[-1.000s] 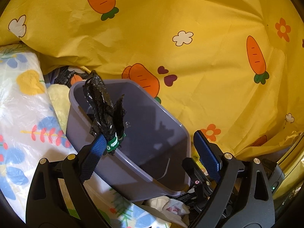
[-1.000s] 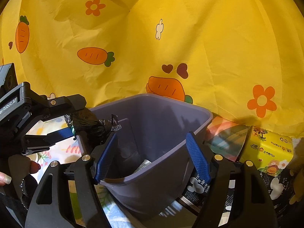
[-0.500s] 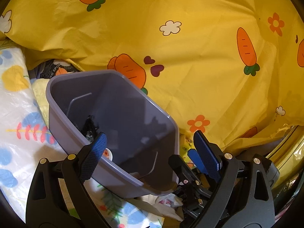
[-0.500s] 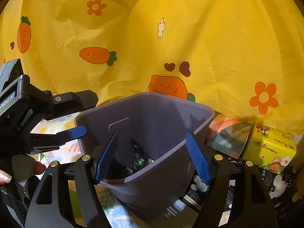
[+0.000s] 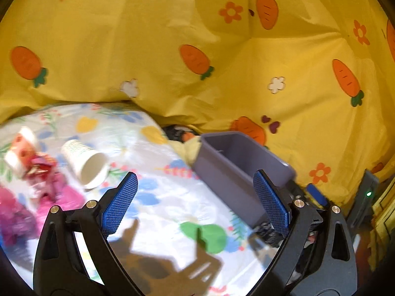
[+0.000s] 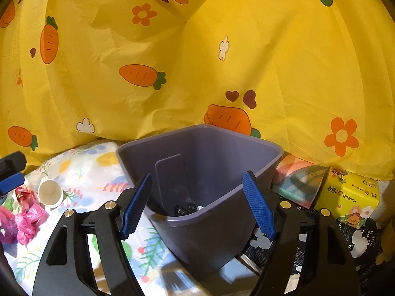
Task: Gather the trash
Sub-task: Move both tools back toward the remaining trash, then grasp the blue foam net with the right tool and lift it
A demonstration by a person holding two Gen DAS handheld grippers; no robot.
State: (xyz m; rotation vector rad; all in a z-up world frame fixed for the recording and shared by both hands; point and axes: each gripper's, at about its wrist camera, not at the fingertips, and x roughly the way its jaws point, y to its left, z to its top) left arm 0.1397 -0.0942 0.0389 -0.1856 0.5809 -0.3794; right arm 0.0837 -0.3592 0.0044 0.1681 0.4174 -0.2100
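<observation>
A grey plastic bin (image 6: 212, 197) stands on the floral sheet, with black trash (image 6: 184, 208) at its bottom. It also shows in the left wrist view (image 5: 237, 170) at the right. My right gripper (image 6: 197, 204) is open and empty, its jaws either side of the bin's near rim. My left gripper (image 5: 195, 202) is open and empty above the sheet, left of the bin. A white paper cup (image 5: 85, 164) lies on its side at the left, with pink and red crumpled wrappers (image 5: 37, 180) beside it. The cup (image 6: 50, 192) and wrappers (image 6: 22, 218) also show in the right wrist view.
A yellow carrot-print cloth (image 6: 197, 61) hangs behind everything. A yellow tissue pack (image 6: 350, 194) and a rainbow-coloured pack (image 6: 296, 182) lie right of the bin. Black printed packaging (image 6: 355, 241) lies at the lower right. The white floral sheet (image 5: 172, 197) covers the surface.
My left gripper let the black trash fall into the bin, then swung left away from it, bringing the cup and wrappers into view. The right gripper has hardly moved.
</observation>
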